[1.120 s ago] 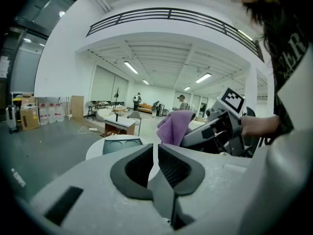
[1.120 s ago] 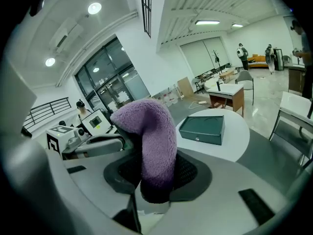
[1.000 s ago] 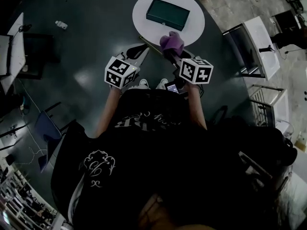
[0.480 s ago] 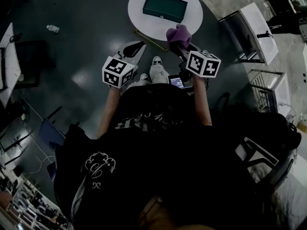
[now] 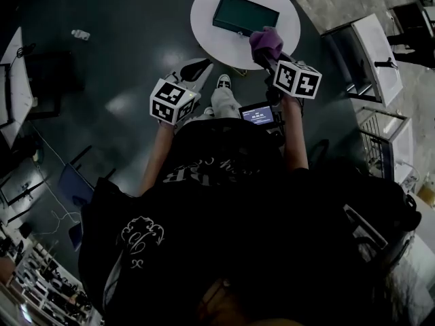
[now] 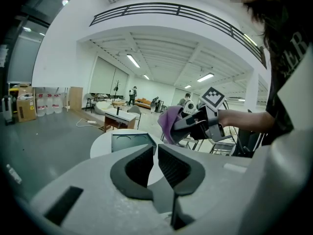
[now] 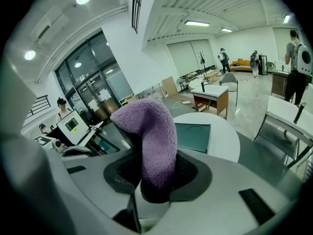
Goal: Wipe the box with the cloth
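A dark green box (image 5: 243, 14) lies on a small round white table (image 5: 224, 43) ahead of me. My right gripper (image 5: 266, 51) is shut on a purple cloth (image 5: 266, 41), which hangs over the table's near right edge, just beside the box and apart from it. In the right gripper view the cloth (image 7: 149, 136) stands up between the jaws, with the box (image 7: 193, 137) behind it. My left gripper (image 5: 194, 70) is held low, left of the table, with its jaws almost touching and nothing between them (image 6: 155, 155). The left gripper view also shows the box (image 6: 128, 142).
White desks (image 5: 372, 49) and metal chair frames (image 5: 380, 141) stand to the right of the table. A small bottle (image 5: 80, 34) lies on the dark floor far left. A lit phone screen (image 5: 258, 115) sits at the person's waist. A blue chair (image 5: 68, 182) is at the left.
The right gripper has carried the cloth forward, from short of the table to over its near right edge beside the box. The left gripper has stayed low at the left.
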Available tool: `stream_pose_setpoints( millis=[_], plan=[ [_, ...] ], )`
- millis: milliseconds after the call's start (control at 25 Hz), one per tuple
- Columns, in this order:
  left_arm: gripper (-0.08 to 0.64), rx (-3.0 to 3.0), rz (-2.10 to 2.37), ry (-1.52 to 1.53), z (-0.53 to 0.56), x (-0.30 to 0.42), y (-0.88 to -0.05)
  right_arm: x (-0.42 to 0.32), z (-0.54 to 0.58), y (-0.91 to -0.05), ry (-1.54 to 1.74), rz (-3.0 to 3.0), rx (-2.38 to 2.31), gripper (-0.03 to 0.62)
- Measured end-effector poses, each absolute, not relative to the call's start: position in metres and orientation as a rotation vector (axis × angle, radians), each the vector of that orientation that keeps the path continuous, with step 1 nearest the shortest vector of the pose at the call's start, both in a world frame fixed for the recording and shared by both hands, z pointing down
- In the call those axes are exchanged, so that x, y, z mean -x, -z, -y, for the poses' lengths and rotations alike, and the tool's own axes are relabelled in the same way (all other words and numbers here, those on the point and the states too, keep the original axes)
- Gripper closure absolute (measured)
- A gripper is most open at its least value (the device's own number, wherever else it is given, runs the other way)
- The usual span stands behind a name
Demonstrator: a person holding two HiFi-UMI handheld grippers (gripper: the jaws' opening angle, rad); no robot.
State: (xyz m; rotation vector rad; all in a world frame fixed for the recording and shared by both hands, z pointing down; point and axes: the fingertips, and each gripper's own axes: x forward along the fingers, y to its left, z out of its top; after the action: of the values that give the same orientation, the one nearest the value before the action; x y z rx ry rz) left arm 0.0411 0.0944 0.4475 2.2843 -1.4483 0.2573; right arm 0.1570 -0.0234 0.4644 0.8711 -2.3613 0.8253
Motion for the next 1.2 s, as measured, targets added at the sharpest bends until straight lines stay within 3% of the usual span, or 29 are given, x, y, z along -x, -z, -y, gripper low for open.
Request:
stream_pose_setpoints(
  millis=[560, 1200],
  plan=[
    [0.535, -2.288, 1.428, -0.337, 0.040, -0.016, -0.451, -0.065, 0.167, -0.531, -0.797, 2.271, -0.677, 0.482],
    [0.535, -2.338, 1.290, -0.406, 0.074, 0.024, -0.451, 0.031, 0.195, -0.613, -0.823, 2.088, -0.655, 0.482]
  ],
)
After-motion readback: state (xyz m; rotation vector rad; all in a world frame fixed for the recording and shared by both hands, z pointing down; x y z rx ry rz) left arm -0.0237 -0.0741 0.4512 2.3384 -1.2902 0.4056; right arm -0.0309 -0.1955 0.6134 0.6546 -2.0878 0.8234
